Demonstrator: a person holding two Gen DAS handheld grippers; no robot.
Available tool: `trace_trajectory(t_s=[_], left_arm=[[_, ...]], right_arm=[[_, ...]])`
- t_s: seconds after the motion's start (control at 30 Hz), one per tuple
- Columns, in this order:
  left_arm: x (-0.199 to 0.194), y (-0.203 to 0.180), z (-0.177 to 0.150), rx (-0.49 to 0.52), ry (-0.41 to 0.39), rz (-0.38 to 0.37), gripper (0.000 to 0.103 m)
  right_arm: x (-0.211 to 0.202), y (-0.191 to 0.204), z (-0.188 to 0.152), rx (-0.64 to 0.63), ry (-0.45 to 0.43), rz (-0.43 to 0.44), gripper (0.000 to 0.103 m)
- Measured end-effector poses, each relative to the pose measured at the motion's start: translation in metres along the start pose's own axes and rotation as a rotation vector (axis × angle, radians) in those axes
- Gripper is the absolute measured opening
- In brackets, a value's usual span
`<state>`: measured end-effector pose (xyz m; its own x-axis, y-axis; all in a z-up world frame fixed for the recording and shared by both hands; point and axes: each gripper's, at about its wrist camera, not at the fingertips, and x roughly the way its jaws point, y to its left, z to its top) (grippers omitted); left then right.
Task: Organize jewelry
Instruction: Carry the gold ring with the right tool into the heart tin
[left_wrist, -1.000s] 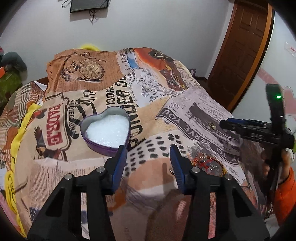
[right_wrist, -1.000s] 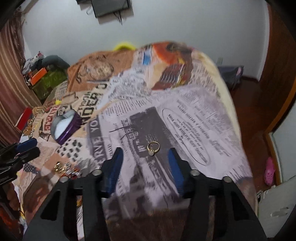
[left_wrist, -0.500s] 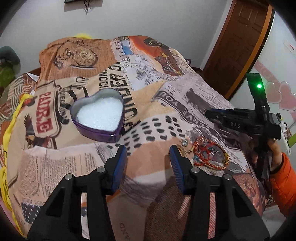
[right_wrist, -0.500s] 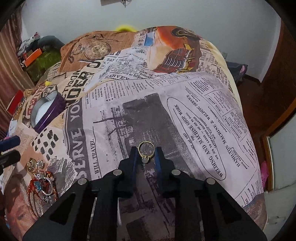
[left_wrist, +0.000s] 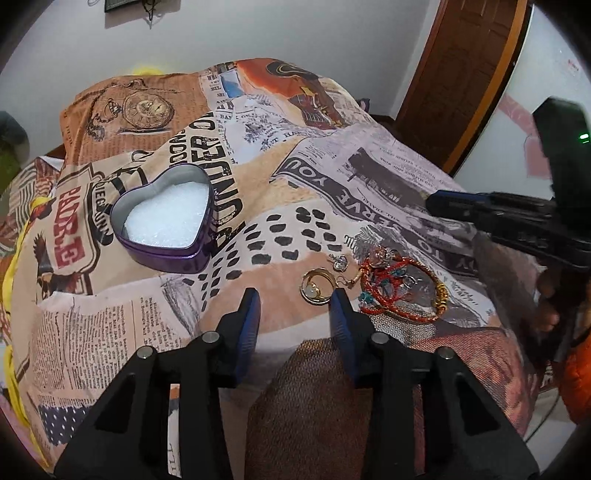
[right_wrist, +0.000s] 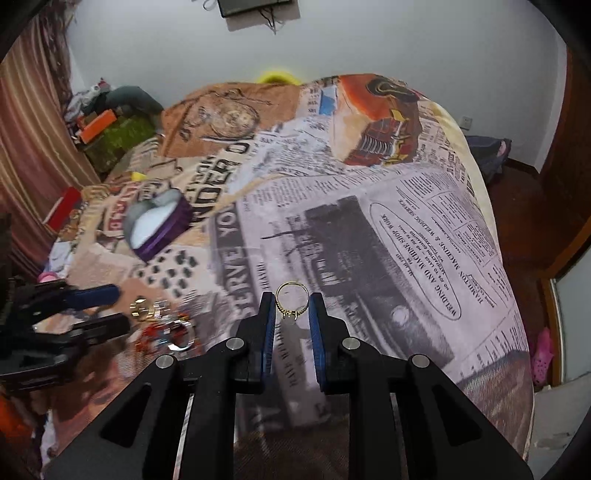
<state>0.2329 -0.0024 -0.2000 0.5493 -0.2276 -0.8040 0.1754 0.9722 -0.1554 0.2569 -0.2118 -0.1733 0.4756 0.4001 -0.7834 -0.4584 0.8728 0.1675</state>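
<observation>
The right hand-held gripper (right_wrist: 291, 308) is closed on a gold ring (right_wrist: 291, 300), its blue pads pressing the band from either side so the ring stands upright between the fingertips, just above the newspaper-print bedspread (right_wrist: 369, 229). The ring's small setting sits at the bottom of the band (low between the pads).

The left hand-held gripper (left_wrist: 293, 306) points down at the bed with its jaws closing; nothing is between them, only bare bedspread (left_wrist: 147, 314). Just beyond the tip of its right finger (left_wrist: 341, 317) lies a round gold pendant (left_wrist: 317, 286) with a pale stone, flat on the cloth. Near it, a little farther away, rests a small silver heart charm (left_wrist: 340, 261), and beside both is a red corded bracelet (left_wrist: 402, 288) with turquoise and gold beads, coiled in a loose ring on the cover. A smaller gold piece lies between the pendant and the bracelet (too small to make out).

The heart-shaped purple tin (left_wrist: 166, 221) sits open on the bedspread to the left and farther away, well apart from the jewelry pile. It is lined with white foam, and nothing lies in it. In the right wrist view the same tin (right_wrist: 159, 225) shows at the left, blurred.

A person's hand (left_wrist: 550, 291) and an orange sleeve (left_wrist: 578, 373) show at the right edge of the left wrist view, behind the right gripper's black body.
</observation>
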Motion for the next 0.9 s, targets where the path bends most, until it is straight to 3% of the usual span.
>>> trace_trajectory(t_s=[0.23,0.33,0.57,0.9], left_arm=[[0.007,-0.007,0.008,0.039,0.02,-0.006,0.037],[0.011,-0.01,0.01,0.052,0.026,-0.006,0.02],[0.004,-0.012,0.009,0.043,0.009,-0.014,0.02],[-0.032,-0.011,0.009,0.043,-0.077,0.02,0.021]], right_arm=[[-0.009,0.008,-0.006,-0.001,-0.023,0.031,0.016],[-0.009,0.01,-0.007,0.003,-0.023,0.042,0.016],[-0.017,0.02,-0.008,-0.006,-0.044,0.059,0.016],[-0.033,0.043,0.003,-0.037,-0.097,0.073,0.016]])
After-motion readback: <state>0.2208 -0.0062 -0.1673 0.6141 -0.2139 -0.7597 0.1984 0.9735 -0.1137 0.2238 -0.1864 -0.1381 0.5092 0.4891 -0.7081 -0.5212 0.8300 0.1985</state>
